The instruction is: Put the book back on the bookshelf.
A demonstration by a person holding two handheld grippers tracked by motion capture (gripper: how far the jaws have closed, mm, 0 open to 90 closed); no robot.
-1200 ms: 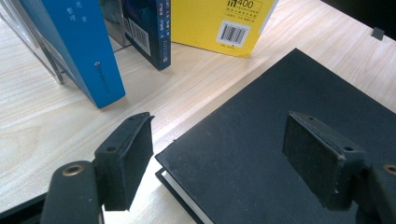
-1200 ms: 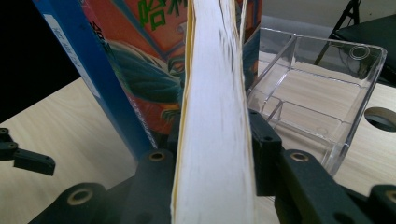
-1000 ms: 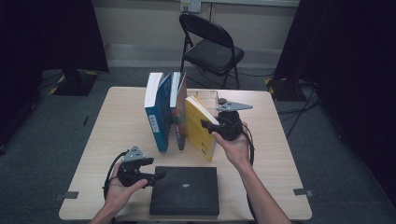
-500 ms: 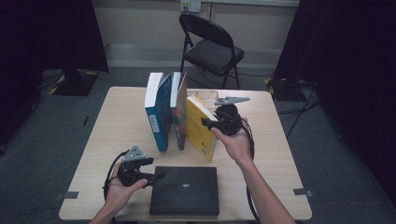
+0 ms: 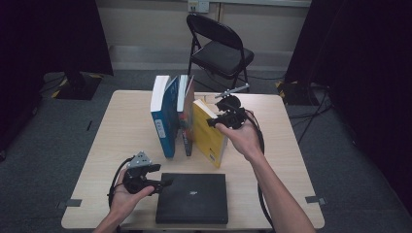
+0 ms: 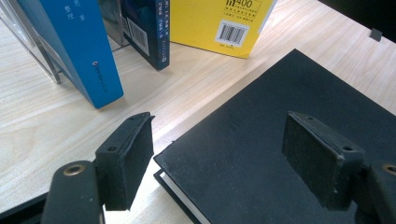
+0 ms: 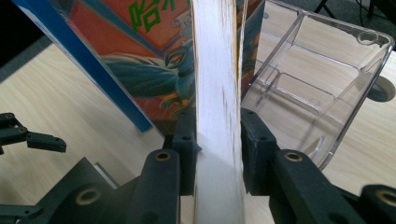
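Observation:
Three books stand in a row at the table's middle: a blue book [image 5: 163, 116], a dark book [image 5: 185, 114] and a yellow book [image 5: 210, 133], which leans. My right gripper [image 5: 214, 121] is shut on the yellow book's upper edge. In the right gripper view its jaws press the white page block [image 7: 218, 84] from both sides. A black book [image 5: 193, 198] lies flat near the front edge. My left gripper [image 5: 162, 182] rests open at that book's left corner. In the left gripper view the black cover [image 6: 261, 140] lies between the spread fingers [image 6: 127, 158].
A clear plastic holder [image 7: 322, 74] stands behind the books on the wooden table [image 5: 121, 126]. A black folding chair [image 5: 218, 48] is beyond the far edge. Bare tabletop lies left and right of the books.
My right gripper has risen and moved back a little, and its grey top plate has turned, still holding the yellow book. The left gripper has stayed in place.

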